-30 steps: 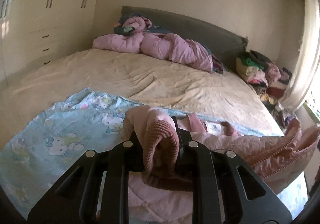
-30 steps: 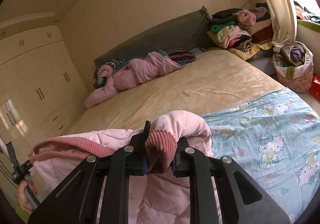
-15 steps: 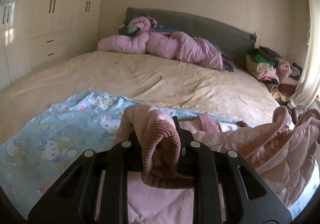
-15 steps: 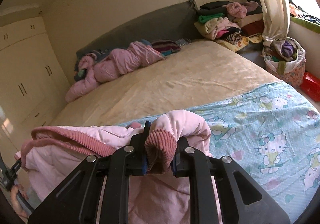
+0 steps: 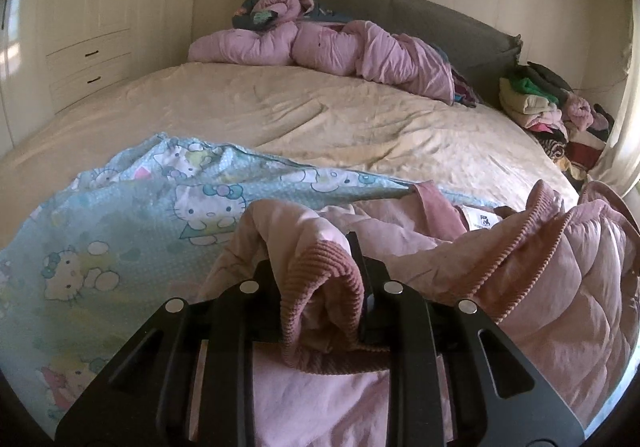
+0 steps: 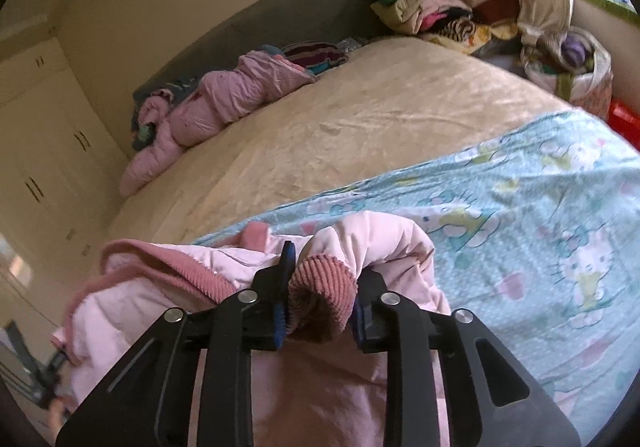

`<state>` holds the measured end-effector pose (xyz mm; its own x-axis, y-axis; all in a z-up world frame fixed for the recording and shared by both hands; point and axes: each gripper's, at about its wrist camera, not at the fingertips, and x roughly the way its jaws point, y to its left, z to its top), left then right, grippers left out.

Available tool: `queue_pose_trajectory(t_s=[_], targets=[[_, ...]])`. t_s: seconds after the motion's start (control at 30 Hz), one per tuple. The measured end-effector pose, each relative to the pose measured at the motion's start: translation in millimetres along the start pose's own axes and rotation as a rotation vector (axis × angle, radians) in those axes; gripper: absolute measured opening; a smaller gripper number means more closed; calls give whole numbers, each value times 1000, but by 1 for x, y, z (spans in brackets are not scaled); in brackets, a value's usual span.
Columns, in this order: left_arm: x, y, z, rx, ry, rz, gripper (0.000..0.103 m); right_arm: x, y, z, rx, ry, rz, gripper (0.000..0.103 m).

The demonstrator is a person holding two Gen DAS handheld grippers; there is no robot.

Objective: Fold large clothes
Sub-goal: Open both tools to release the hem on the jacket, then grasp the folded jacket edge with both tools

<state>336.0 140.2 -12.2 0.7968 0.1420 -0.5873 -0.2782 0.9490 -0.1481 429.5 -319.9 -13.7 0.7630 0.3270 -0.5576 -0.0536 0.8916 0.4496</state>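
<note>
A pale pink quilted jacket (image 5: pixel 540 287) with darker ribbed trim lies bunched on a Hello Kitty blanket (image 5: pixel 160 215) at the near end of the bed. My left gripper (image 5: pixel 316 267) is shut on one ribbed cuff (image 5: pixel 332 287), which folds over its jaws. In the right wrist view the same jacket (image 6: pixel 160 287) sags to the left. My right gripper (image 6: pixel 324 279) has the other ribbed cuff (image 6: pixel 320 299) between its blue pads. Its jaws are opening and the cuff sits loosely, puffed out in the gap. The blanket (image 6: pixel 540 227) spreads to the right.
The beige bedspread (image 5: pixel 320 115) stretches beyond to a grey headboard, where a lilac puffy quilt (image 5: pixel 340 47) lies crumpled. A pile of clothes (image 5: pixel 540 103) stands at the bed's far right corner, beside a stuffed bag (image 6: pixel 572 67). Cream wardrobes (image 5: pixel 92 19) line the left wall.
Both grippers have sunk toward the bed, bringing the jacket down onto the blanket. The right jaws have parted slightly around the cuff. The left grip is unchanged.
</note>
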Motion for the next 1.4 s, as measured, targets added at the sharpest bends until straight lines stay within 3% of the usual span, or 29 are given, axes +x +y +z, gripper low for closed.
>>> queue_pose_trajectory(t_s=[0.1,0.17,0.2,0.23,0.47,0.53,0.6,0.7,0.77,0.87,1.0,1.17,1.27,1.33,1.4], targets=[[1,1,1,-12,2,-10,16,-2,-9,5,67,24,56,35],[1,1,1,-14,2,-15,16,-6,-7,7,97,36,107,66],[0,2,1,-16,2,-17,16,-8,-6,8,113,42,151,91],[0,1,1,-16,1,-19,16,-12,-2,8,114,37,153,96],[-10,-1,6,-28,-12,-50,22,-33,54,-19,-126,60,101,96],[-15,-5,8,-29,-24,-55,29,-33,71,-42,-218,96,100,96],[-22,-8,10,-26,-36,-79,50,-28,83,-64,-286,143,82,96],[-37,-14,14,-10,-69,-111,71,-11,90,-89,-312,220,56,96],[-51,-18,17,18,-110,-95,86,-5,89,-96,-312,222,29,95],[-70,-19,23,55,-156,-62,93,-7,87,-99,-309,201,27,95],[-77,-6,27,73,-182,31,93,-26,82,-91,-294,139,40,95],[-37,21,11,82,-28,100,94,-48,58,-69,-303,31,-63,95],[-8,40,-9,48,88,63,93,-49,40,-58,-328,6,-158,95],[5,47,-23,33,157,49,93,-39,28,-53,-345,41,-241,95],[10,53,-32,-1,188,-19,93,-31,16,-53,-337,79,-259,90]])
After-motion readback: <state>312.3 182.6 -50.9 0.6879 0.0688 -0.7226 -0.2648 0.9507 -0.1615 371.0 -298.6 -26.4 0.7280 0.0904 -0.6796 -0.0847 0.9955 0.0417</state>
